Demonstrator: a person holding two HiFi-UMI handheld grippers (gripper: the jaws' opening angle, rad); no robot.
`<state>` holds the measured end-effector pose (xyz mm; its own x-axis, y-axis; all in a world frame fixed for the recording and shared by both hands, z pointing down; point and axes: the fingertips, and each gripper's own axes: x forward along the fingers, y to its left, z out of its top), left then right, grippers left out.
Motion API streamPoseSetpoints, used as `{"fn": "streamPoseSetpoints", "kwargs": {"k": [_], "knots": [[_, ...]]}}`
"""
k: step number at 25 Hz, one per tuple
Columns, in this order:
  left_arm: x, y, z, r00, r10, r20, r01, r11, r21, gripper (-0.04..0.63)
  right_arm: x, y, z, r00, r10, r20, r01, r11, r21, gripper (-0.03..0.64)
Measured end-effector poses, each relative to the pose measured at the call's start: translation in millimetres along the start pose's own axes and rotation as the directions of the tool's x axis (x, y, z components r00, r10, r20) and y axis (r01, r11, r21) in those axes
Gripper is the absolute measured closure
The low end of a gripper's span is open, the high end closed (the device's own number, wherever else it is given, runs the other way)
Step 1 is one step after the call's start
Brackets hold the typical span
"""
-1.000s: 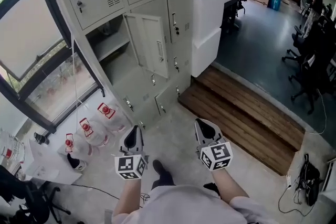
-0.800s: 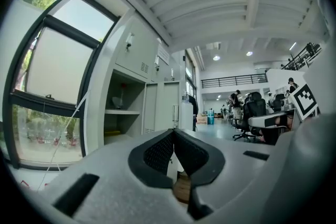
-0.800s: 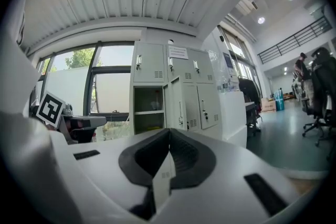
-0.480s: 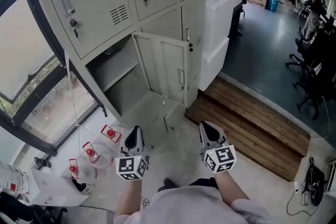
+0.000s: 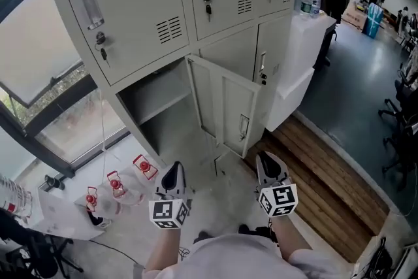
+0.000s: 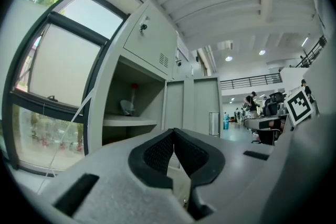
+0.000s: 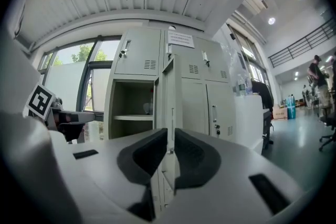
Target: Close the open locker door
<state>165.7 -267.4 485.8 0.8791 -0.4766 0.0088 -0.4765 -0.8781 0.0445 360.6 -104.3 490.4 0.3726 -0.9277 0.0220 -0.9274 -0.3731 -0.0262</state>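
Standing ajar at twelve o'clock from both grippers, the locker door (image 5: 225, 108) juts out from its open compartment (image 5: 157, 98), well apart from them. The left gripper (image 5: 174, 171) has its jaws pressed together, holding nothing. At its three o'clock, the right gripper (image 5: 268, 161) is likewise closed and empty. A small object (image 6: 127, 106), perhaps a cup, sits dimly on the shelf inside.
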Motion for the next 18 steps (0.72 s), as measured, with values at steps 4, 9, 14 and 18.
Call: {"fn": "streamPoseSetpoints", "kwargs": {"k": [4,9,14,18], "knots": [[7,4,3,0.997,0.080,0.010,-0.080,0.997,0.008,0.586,36,-13,6,0.996,0.086,0.017,-0.086,0.996,0.013,0.431],[5,12,-1,0.986,0.170,0.002,-0.170,0.985,0.014,0.586,68,-15,3,0.985,0.174,-0.004,-0.174,0.985,0.012,0.394],[0,19,1,0.971,0.240,0.002,-0.240,0.971,0.023,0.586,90,-10,4,0.969,0.247,-0.008,-0.247,0.969,0.014,0.393],[-6,24,2,0.957,0.289,-0.003,-0.289,0.957,0.037,0.586,102,-5,3,0.956,0.292,-0.004,-0.292,0.956,0.017,0.393]]}}
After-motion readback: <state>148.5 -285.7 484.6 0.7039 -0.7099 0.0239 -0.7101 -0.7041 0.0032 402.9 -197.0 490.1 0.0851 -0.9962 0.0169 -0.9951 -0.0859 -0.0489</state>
